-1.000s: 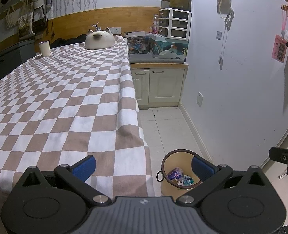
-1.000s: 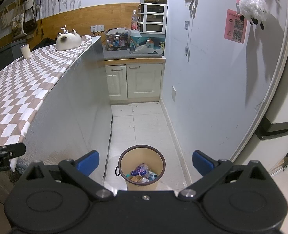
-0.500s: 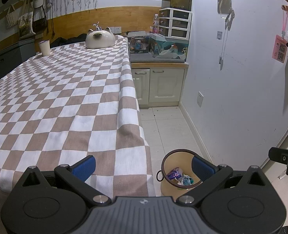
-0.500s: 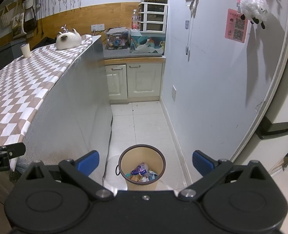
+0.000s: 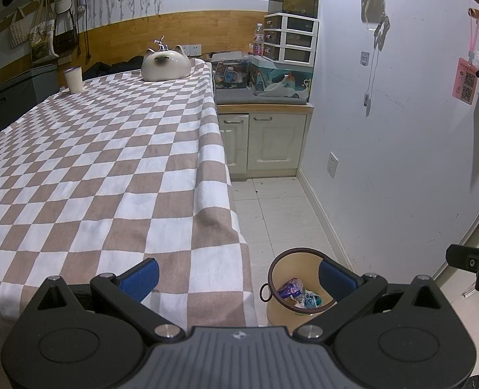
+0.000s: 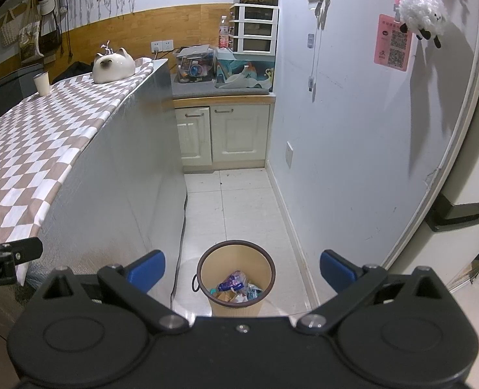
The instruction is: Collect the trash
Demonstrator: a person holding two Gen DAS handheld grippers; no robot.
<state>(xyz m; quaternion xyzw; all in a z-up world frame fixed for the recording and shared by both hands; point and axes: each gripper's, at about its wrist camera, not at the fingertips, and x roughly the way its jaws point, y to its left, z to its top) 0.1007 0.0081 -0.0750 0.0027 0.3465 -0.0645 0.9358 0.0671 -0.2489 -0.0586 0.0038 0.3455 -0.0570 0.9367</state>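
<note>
Brown-and-white checked tablecloth (image 5: 109, 168), tan bin (image 6: 236, 278), blue fingertips (image 6: 147, 267).

White-tiled floor (image 6: 236, 201), pale wall (image 6: 346, 149), cream cabinet (image 6: 226, 133), checkered tablecloth (image 5: 103, 162) on a long table.

The left wrist camera sits above the near corner of the brown-and-white checked counter (image 5: 103, 162), facing down its length toward the far wall. The right wrist camera hangs off to the side over the white tiled floor (image 6: 239, 207), looking down the aisle. Both views share the round tan waste bin (image 5: 284, 308) (image 6: 236, 272), the cream cabinets (image 5: 265, 139) (image 6: 226, 133) and the white cat-shaped ceramic pot (image 5: 165, 64) (image 6: 113, 64).
</note>
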